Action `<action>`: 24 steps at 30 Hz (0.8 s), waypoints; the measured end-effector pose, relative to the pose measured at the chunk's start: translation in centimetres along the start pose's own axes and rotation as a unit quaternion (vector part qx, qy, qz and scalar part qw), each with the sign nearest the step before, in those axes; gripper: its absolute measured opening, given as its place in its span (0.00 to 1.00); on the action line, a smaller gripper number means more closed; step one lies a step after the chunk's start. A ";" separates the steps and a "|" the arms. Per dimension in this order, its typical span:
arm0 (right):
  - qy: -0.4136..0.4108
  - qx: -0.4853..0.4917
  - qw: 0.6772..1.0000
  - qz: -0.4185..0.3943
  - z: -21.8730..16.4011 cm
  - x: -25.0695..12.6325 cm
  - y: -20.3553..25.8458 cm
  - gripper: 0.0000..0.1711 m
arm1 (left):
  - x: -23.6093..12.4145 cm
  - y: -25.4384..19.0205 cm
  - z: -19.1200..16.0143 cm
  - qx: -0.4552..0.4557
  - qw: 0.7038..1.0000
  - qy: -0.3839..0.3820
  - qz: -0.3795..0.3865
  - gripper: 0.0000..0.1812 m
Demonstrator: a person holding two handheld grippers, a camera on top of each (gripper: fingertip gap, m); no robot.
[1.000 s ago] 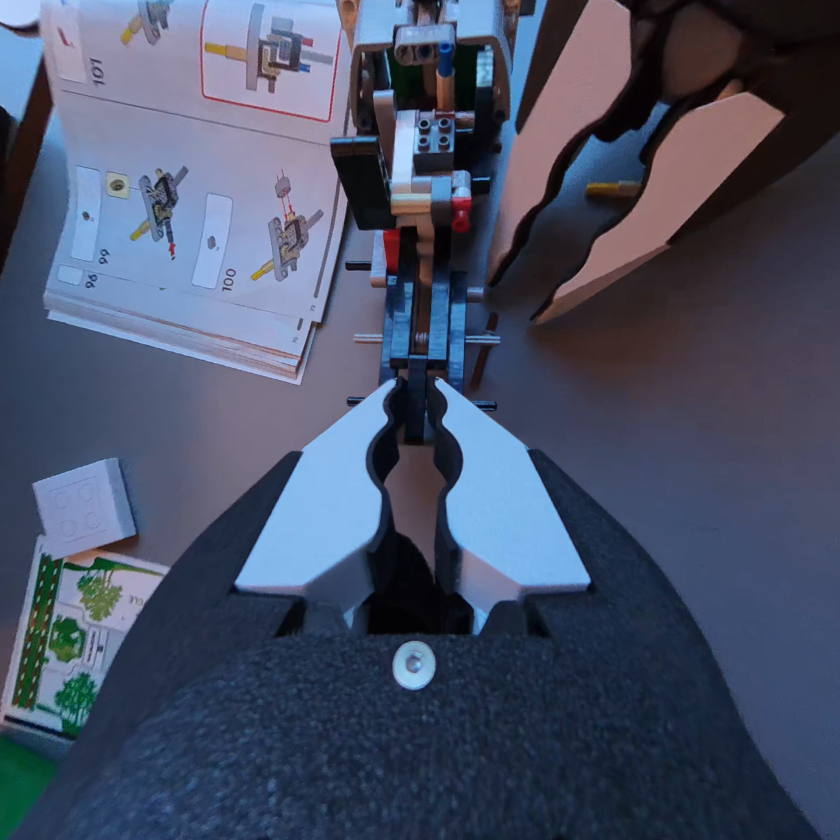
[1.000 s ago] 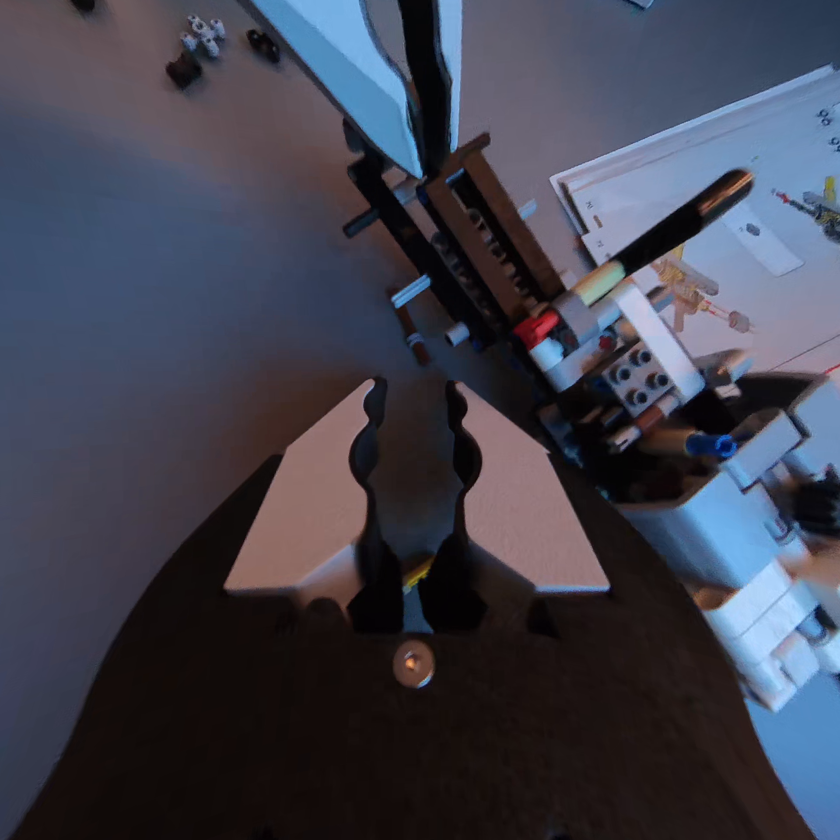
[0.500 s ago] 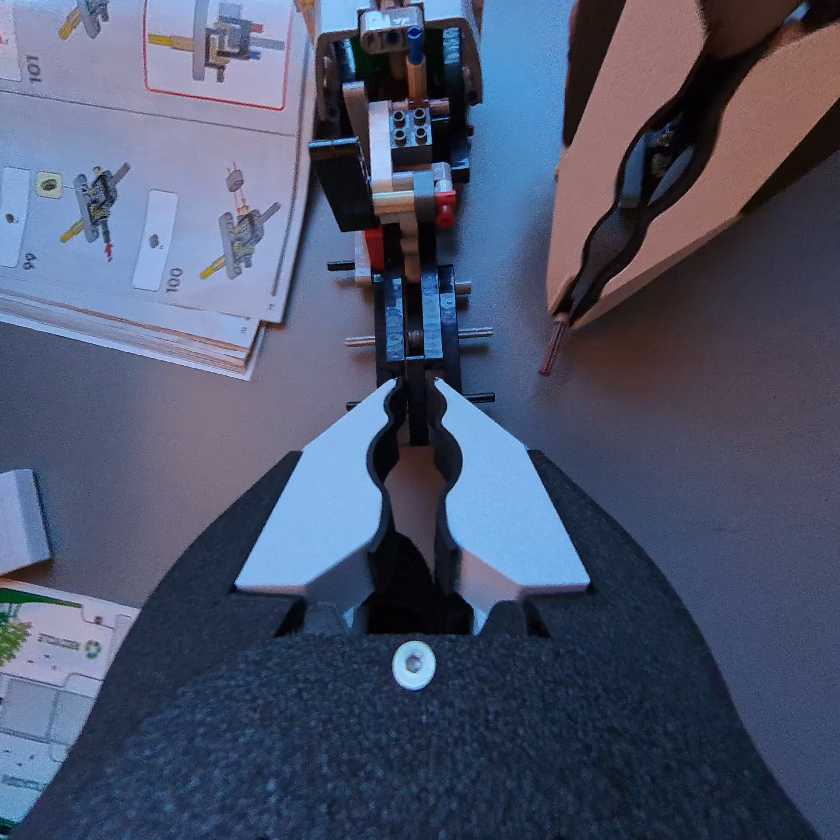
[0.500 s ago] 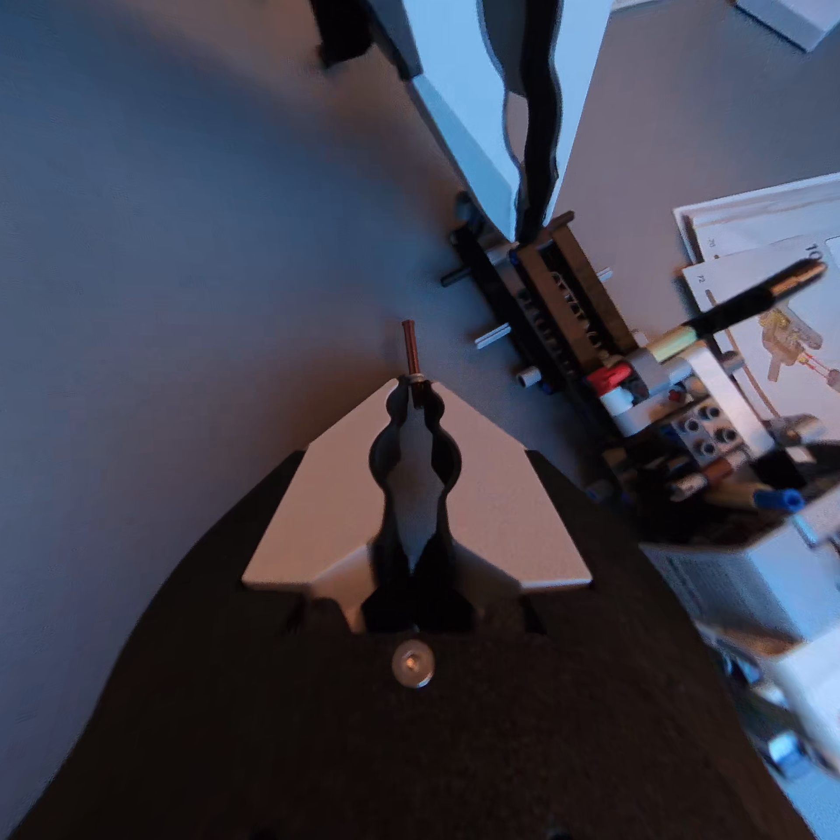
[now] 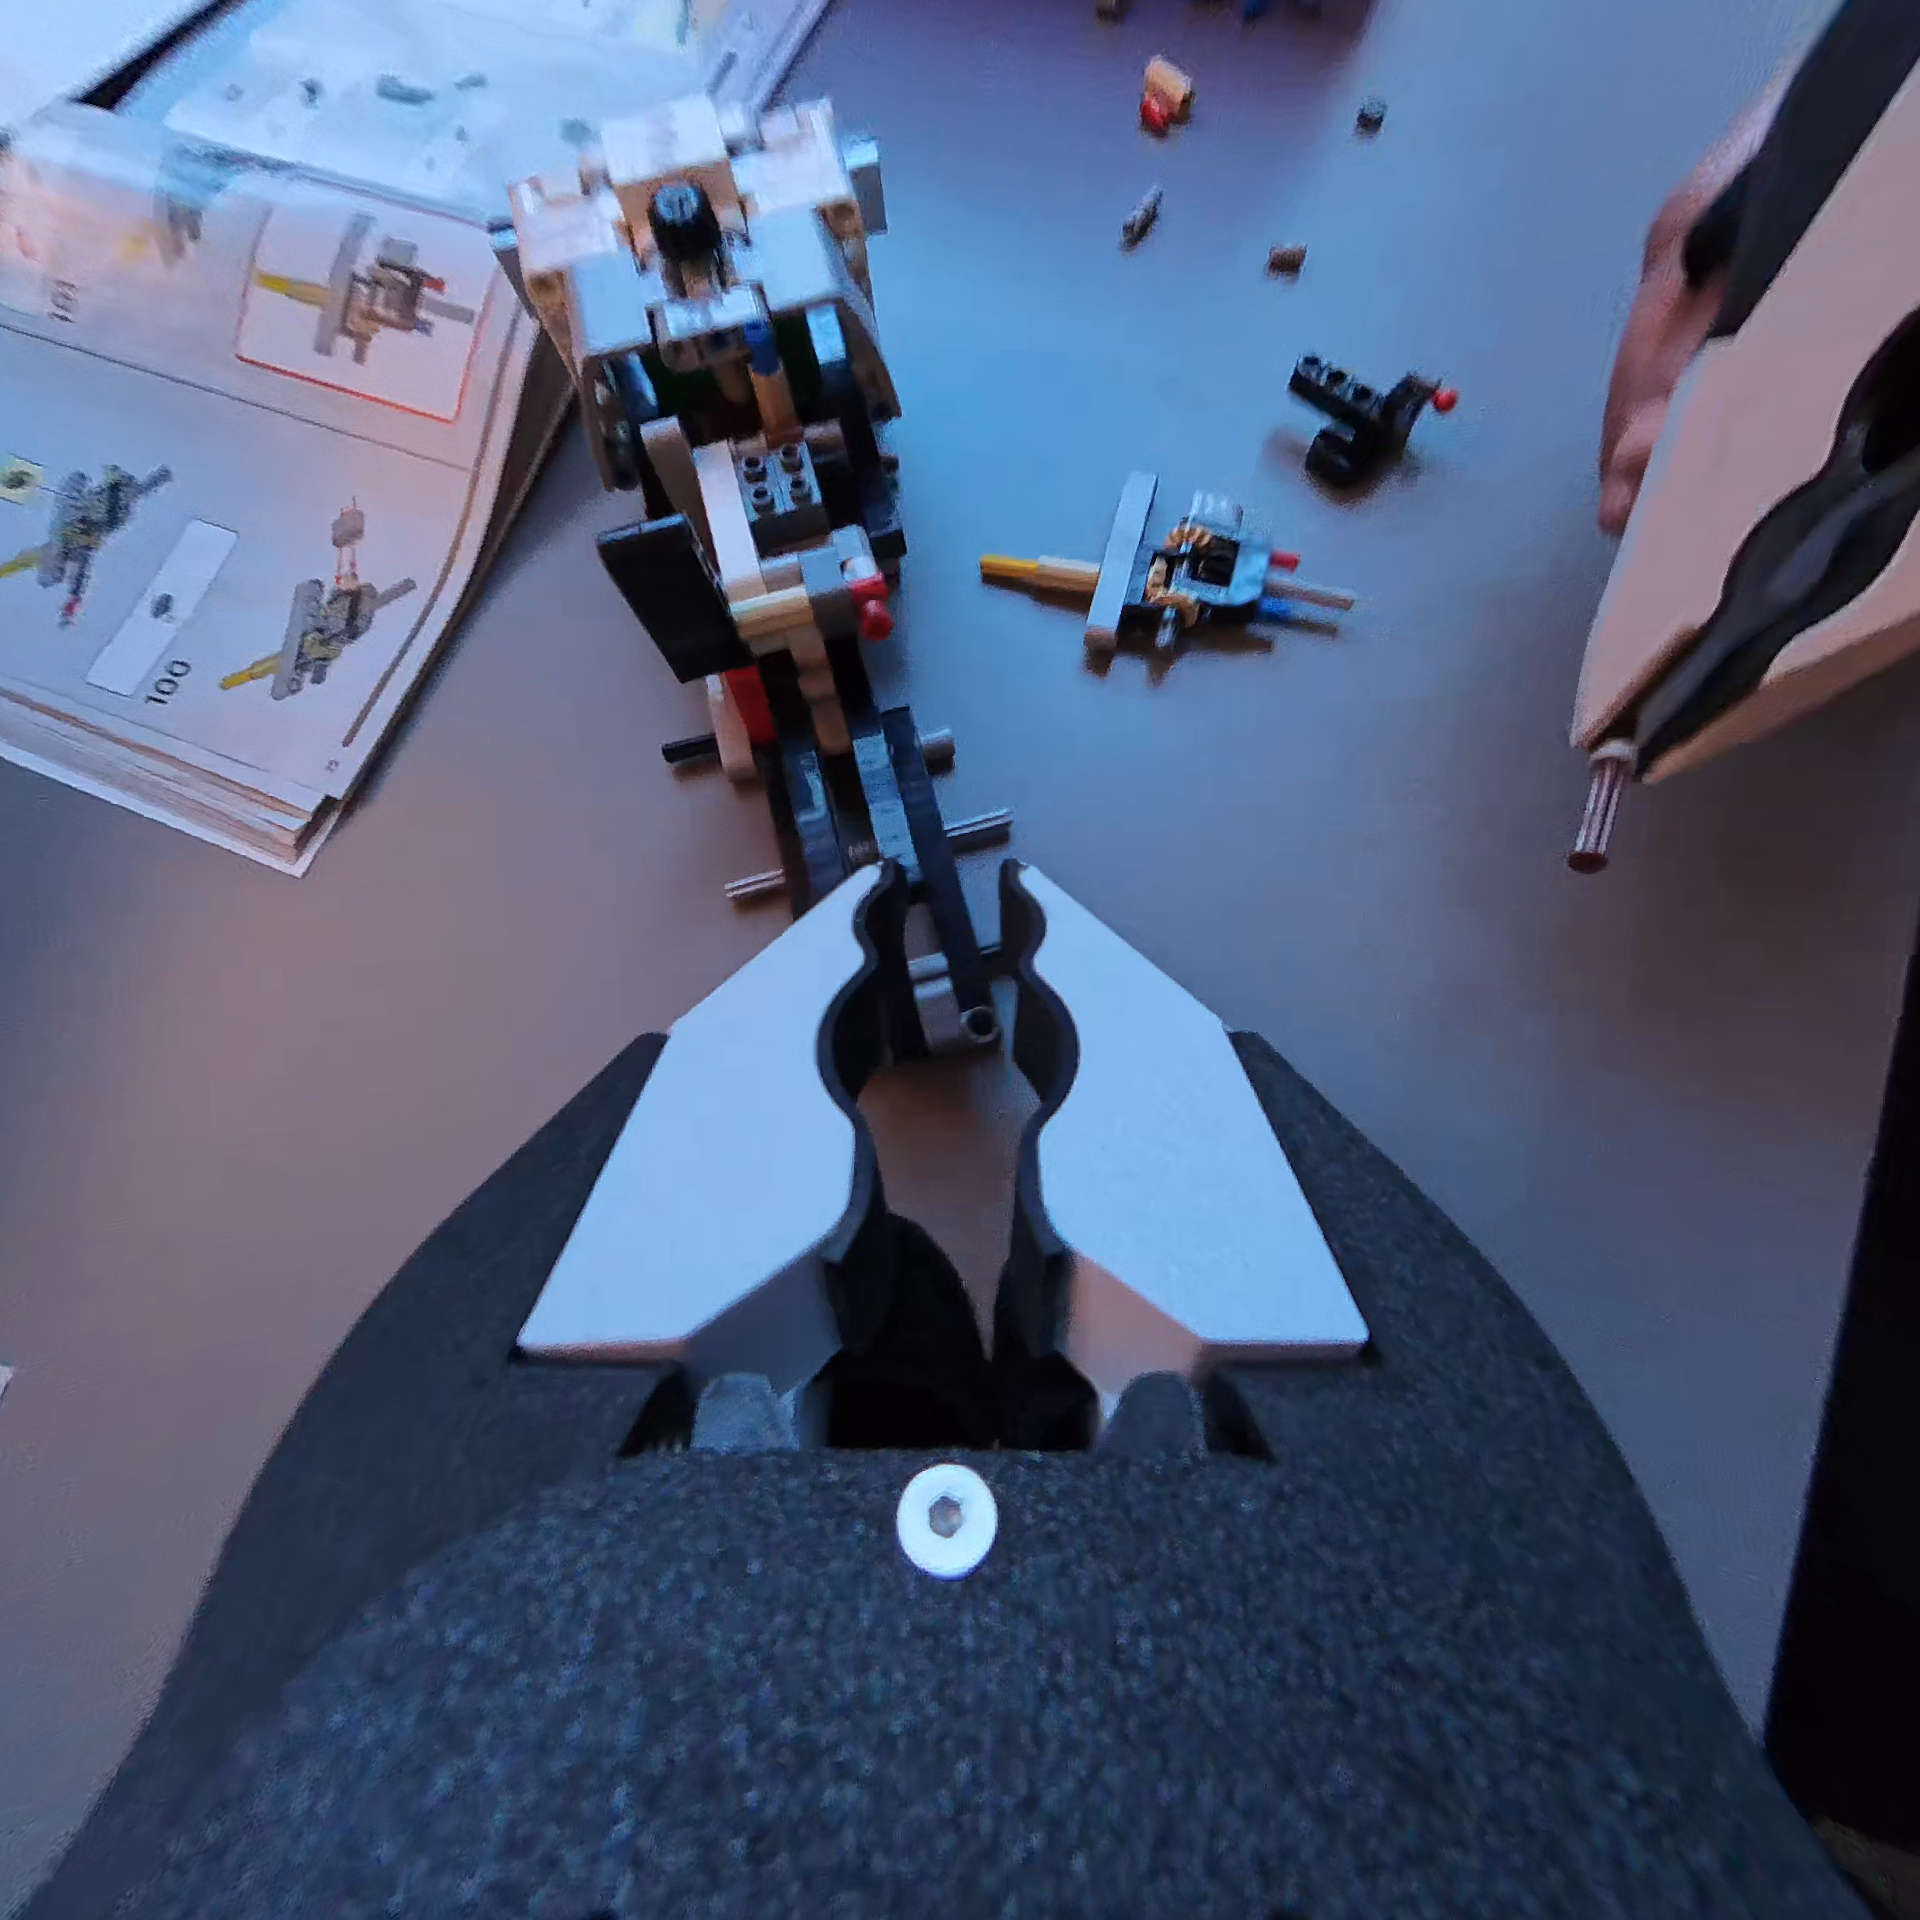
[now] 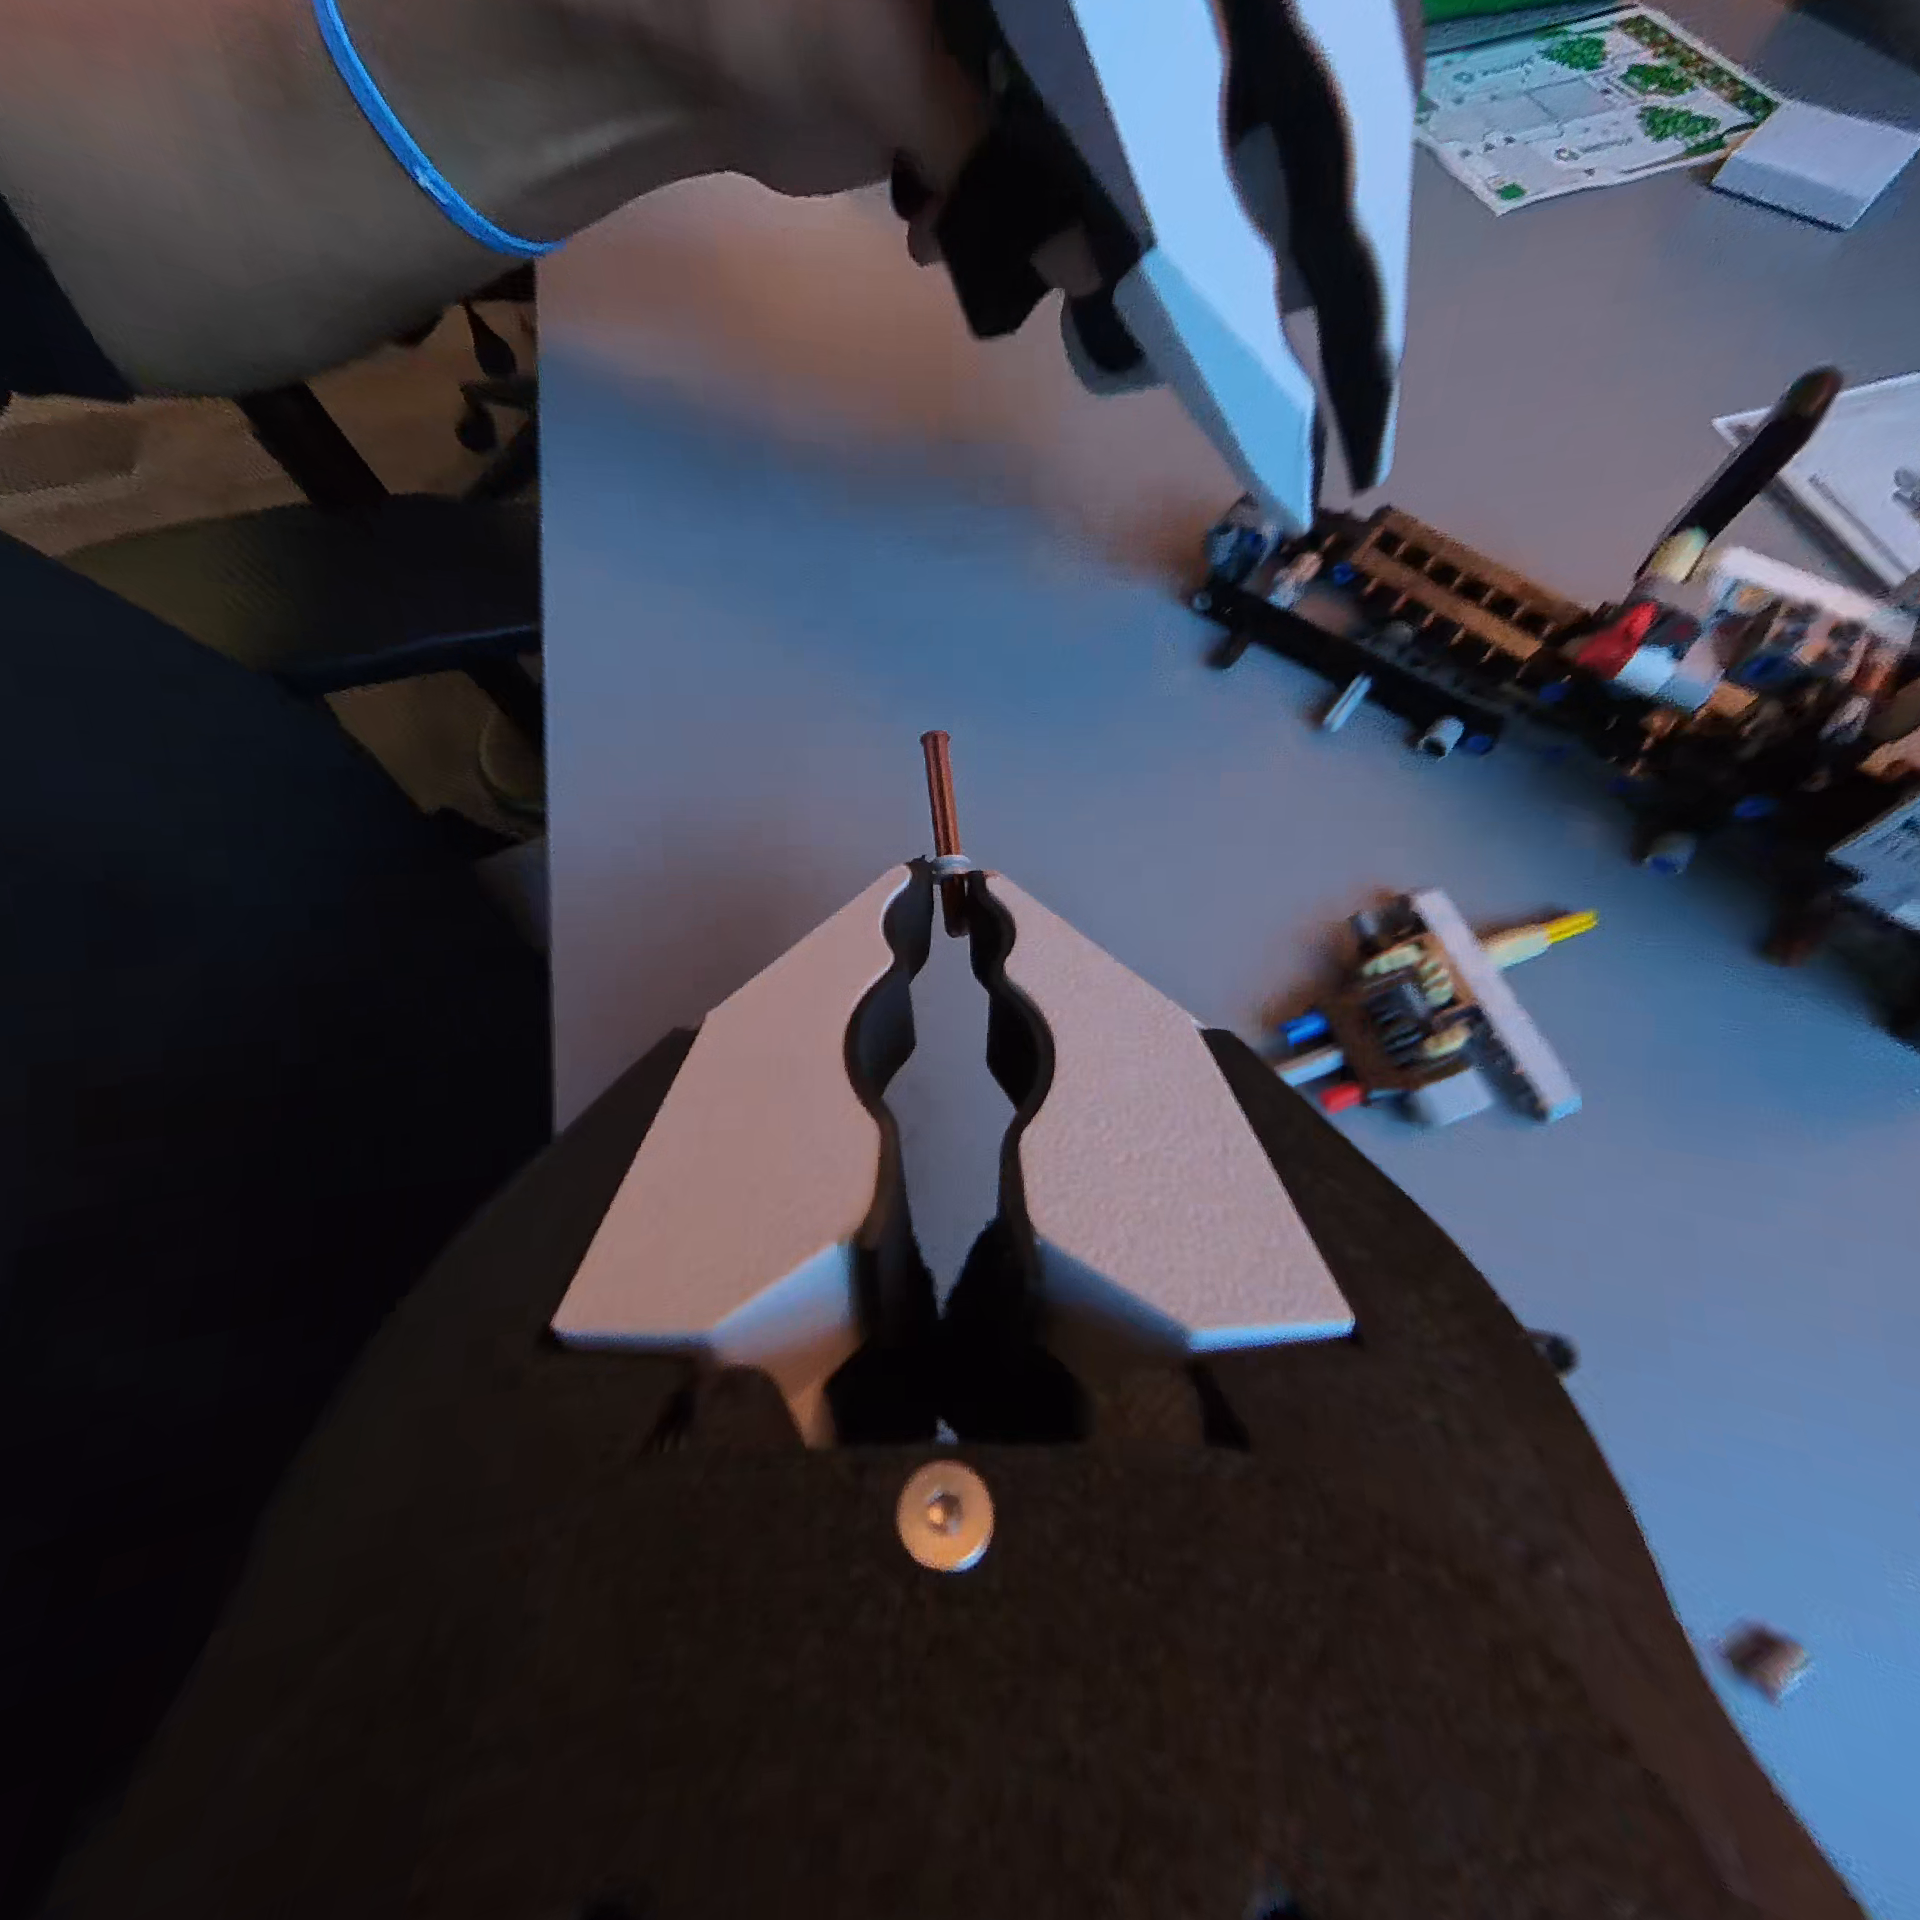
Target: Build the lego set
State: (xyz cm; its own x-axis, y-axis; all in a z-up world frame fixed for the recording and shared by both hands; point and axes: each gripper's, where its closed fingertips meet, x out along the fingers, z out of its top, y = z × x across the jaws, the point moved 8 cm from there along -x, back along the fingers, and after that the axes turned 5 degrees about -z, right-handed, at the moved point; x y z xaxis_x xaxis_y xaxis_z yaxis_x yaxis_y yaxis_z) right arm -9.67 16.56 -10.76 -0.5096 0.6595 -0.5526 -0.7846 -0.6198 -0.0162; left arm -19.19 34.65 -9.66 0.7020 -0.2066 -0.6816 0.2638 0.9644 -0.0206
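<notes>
The left gripper (image 5: 945,883) is sitting low over the grey table (image 5: 1351,1143) with its jaws parted narrowly around the near end of the lego model (image 5: 748,499); the model's dark beams are lying between the fingertips, but whether the pads are pressing on them cannot be told. The model is stretching away from that gripper, its black frame nearest and its white and grey body farther off, just beside the open instruction booklet (image 5: 239,468) on the left. To the right of the model a small subassembly (image 5: 1164,582) with a yellow axle is lying on the table, and beyond it a black angled piece (image 5: 1351,416) and scattered small parts. The right gripper (image 6: 948,878) is hovering above the table edge, well apart from the model, its jaws pinched together on a brown axle (image 6: 940,800) that is sticking out past the fingertips. In the right wrist view a printed sheet (image 6: 1579,114) and a white box (image 6: 1818,166) are lying at the far side.
</notes>
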 end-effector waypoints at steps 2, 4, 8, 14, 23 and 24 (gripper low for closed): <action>-0.005 -0.007 1.000 -0.004 -0.6 -0.8 1.0 0.03 | -1.0 -1.2 0.8 -0.010 0.999 -0.033 0.007 0.13; 0.004 -0.030 0.999 -0.016 -0.6 -1.9 1.7 0.03 | -2.1 -3.6 1.5 -0.013 0.997 -0.079 -0.006 0.14; -0.014 -0.053 0.997 -0.048 0.3 -4.0 1.9 0.03 | -2.4 -9.6 1.2 0.033 0.989 -0.141 -0.027 0.14; -0.112 -0.118 0.981 -0.102 -0.5 -3.7 3.5 0.03 | -2.3 -13.4 0.0 0.005 0.968 -0.245 -0.063 0.14; -0.127 -0.341 0.899 -0.244 -1.7 -2.7 6.1 0.03 | -0.9 -14.0 -1.0 -0.066 0.962 -0.241 -0.113 0.13; -0.120 -0.355 0.894 -0.246 -1.8 -2.4 6.3 0.03 | -0.8 -13.9 -1.0 -0.072 0.962 -0.238 -0.118 0.12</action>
State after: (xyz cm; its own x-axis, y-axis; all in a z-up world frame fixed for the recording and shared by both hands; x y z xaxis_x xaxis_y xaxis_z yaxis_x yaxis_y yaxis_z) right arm -12.73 10.32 -11.06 -0.2928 0.9461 -0.1384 -0.5557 -0.2862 -0.7806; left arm -24.10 21.57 -9.53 0.8659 -0.4413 -0.2354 0.3824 0.8875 -0.2570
